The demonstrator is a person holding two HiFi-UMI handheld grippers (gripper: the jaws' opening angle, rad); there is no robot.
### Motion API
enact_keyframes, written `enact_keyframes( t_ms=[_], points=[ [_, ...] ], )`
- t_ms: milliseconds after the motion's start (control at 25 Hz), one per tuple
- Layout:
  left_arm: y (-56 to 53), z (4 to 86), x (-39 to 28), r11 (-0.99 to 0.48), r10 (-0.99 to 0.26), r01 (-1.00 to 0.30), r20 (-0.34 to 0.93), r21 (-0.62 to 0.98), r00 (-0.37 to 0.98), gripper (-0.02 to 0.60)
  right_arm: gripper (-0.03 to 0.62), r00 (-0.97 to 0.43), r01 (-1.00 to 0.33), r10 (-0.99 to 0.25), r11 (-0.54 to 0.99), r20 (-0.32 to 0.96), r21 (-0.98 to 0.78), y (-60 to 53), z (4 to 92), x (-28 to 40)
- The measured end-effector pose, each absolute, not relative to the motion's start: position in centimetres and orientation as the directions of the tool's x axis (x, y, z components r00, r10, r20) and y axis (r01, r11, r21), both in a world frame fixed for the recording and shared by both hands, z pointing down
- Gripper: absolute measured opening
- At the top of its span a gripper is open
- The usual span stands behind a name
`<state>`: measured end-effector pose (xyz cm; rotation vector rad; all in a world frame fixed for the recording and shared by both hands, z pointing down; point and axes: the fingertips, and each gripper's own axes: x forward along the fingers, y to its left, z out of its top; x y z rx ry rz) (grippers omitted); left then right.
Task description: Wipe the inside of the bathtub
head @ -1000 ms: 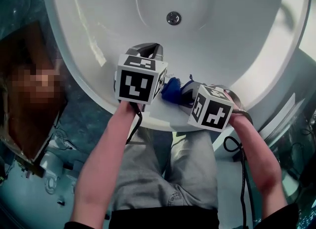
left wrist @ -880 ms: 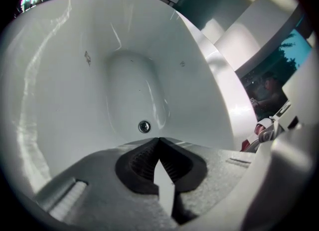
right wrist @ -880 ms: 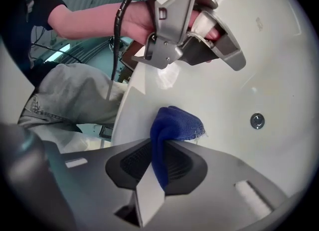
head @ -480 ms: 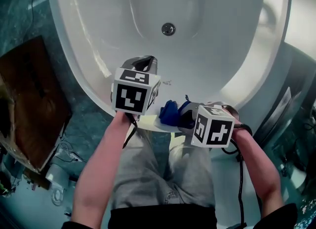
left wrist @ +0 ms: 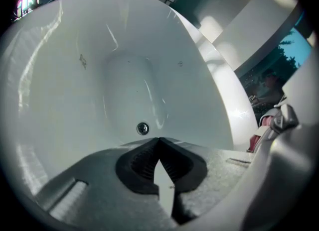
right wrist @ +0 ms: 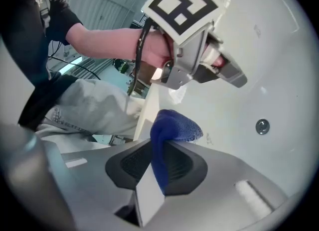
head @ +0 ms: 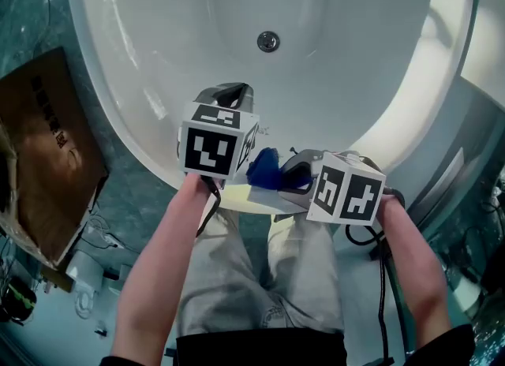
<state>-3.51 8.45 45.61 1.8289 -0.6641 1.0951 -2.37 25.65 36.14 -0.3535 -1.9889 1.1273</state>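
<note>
The white bathtub lies below me with its round drain near the middle of the floor. My left gripper hangs over the near inner slope, jaws shut with nothing between them; the drain shows just past its tips. My right gripper sits at the near rim, shut on a blue cloth. In the right gripper view the cloth sticks up from the shut jaws, and the left gripper is just ahead of it.
A brown cardboard box stands on the teal floor left of the tub. A black cable trails from the right gripper. The person's grey trousers press against the near rim. A pale ledge runs at the right.
The head view has shifted a little. The right gripper with the blue cloth has edged left, closer to the left gripper. Both jaws stay shut as before.
</note>
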Motion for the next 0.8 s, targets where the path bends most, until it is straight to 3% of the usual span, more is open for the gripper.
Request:
enact_keyframes(
  t_ms=[400,800],
  points=[
    [7.7,48.6,-2.3,-0.409,-0.027,-0.815,0.887,0.411,0.461,0.005,0.077,-0.593,-0.291,0.455,0.648,0.664,-0.704,17.3,44.0,2.7],
    [7.2,51.8,-0.9,-0.33,-0.037,-0.842,0.885,0.427,0.464,0.005,0.078,-0.452,-0.295,0.325,0.825,0.831,-0.482,12.3,54.9,6.4]
  ],
)
